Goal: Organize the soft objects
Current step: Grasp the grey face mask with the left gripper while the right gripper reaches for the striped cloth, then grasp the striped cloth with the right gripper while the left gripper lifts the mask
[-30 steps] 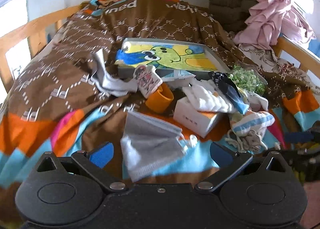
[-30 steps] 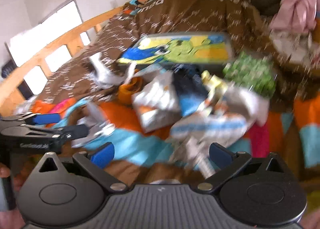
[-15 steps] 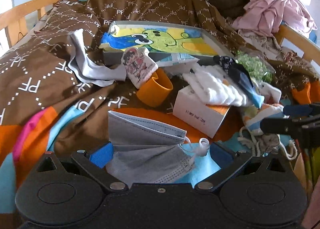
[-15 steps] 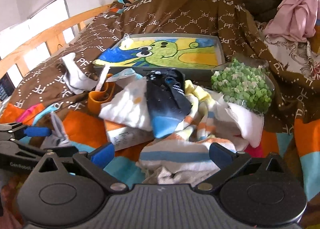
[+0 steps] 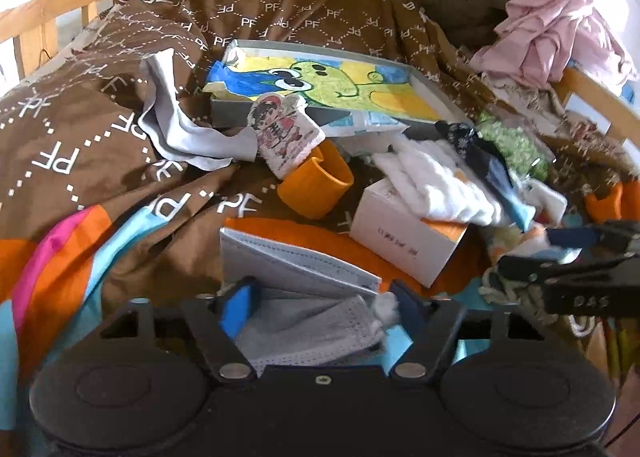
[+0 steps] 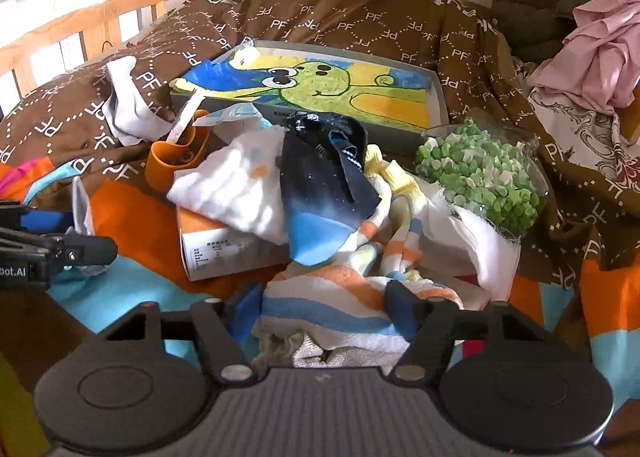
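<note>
A grey face mask (image 5: 296,297) lies on the blanket, its near part between the fingers of my left gripper (image 5: 320,309), whose jaws have narrowed around it. A striped towel (image 6: 332,297) lies between the fingers of my right gripper (image 6: 324,313), also narrowed around it. Behind it are a dark blue sock (image 6: 324,193) and a white cloth (image 6: 236,185) on a white box (image 6: 224,249). The left gripper shows at the left edge of the right wrist view (image 6: 60,249). The right gripper shows at the right edge of the left wrist view (image 5: 568,257).
A grey tray with a green cartoon drawing (image 5: 320,85) lies further back. An orange cup (image 5: 316,189) with a cartoon card lies on its side. A grey cloth (image 5: 176,121) lies left. A bag of green bits (image 6: 480,173) sits right. Pink clothes (image 5: 556,33) hang on the wooden rail.
Both grippers have moved forward and down. The left jaws have narrowed around the grey mask, the right jaws around the striped towel.
</note>
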A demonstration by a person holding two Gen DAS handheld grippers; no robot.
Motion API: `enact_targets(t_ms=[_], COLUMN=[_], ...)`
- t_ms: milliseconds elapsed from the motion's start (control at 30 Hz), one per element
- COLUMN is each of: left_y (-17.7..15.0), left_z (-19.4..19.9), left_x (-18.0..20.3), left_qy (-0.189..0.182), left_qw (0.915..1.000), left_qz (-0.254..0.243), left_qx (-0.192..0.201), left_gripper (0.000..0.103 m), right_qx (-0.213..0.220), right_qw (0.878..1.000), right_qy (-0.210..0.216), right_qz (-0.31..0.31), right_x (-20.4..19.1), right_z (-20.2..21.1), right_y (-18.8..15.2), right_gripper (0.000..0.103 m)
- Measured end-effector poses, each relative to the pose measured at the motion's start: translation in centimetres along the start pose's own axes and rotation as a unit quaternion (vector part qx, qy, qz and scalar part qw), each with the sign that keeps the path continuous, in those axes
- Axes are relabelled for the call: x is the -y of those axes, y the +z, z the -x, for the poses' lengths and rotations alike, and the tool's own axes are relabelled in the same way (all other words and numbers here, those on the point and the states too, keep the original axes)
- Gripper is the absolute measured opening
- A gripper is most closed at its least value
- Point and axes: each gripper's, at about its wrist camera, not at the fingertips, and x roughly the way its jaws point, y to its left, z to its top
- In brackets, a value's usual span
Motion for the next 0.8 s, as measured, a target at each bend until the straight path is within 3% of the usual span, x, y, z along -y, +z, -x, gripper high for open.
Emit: enact_targets(t_ms=[233,533,800], left_y=[-0.1,-0.3,-0.6], left_z=[0.1,0.8,1.4], left_x=[0.5,1.5,2.1], left_qy=[-0.017,-0.084,-0.125], left_qw=[0.9998,0.9961,0.9914], left_qz=[-0.011,-0.018,-0.022], left_qx=[0.004,0.018,0.034], left_gripper=[0.049,0.046,0.042], right_qx=[-0.002,0.006,0.022], right_qw=[1.000,0.998,0.993], right_qy=[0.017,0.053,0.105], right_qz=[0.010,-0.025,-0.052], right_x=[-0.5,0.5,1.0], right_z=[0.1,0.4,1.1], right_y=[-0.1,-0.1,-0.1], right_gripper=[0.040,0.011,0.005])
